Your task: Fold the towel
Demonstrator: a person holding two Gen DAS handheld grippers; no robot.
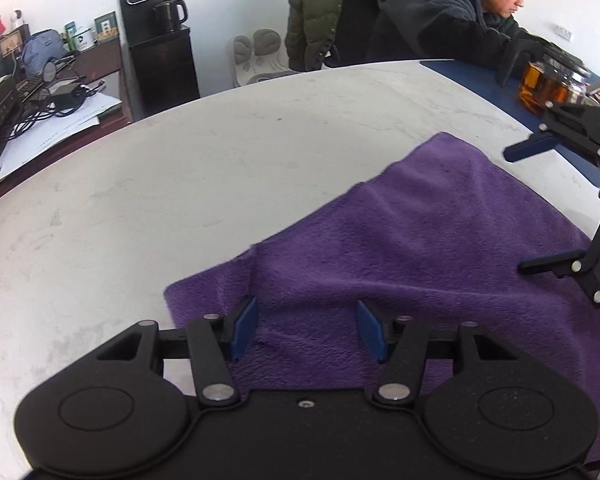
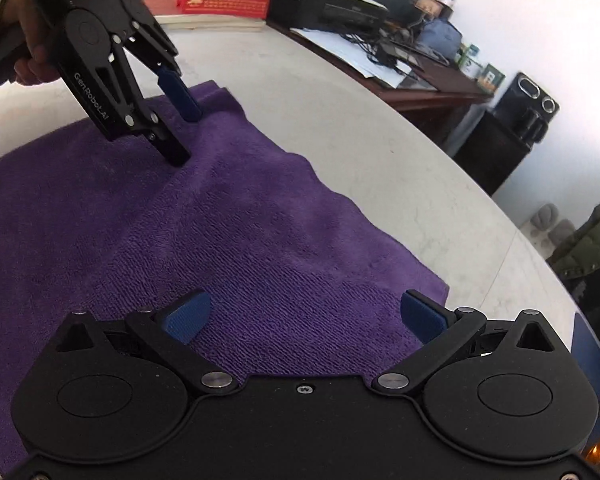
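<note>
Both grippers, left (image 1: 306, 330) and right (image 2: 304, 318), spread over towel (image 1: 420, 240); shallow pinch risks snagging one layer, skewing fold.

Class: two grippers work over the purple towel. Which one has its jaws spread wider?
The right gripper: its blue pads stand far apart above the towel. The left gripper is open too, but narrower.

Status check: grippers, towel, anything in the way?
Left gripper open, right gripper open, both over purple towel, nothing gripped. Towel spread, not folded. Glass teapot sits off towel.
</note>
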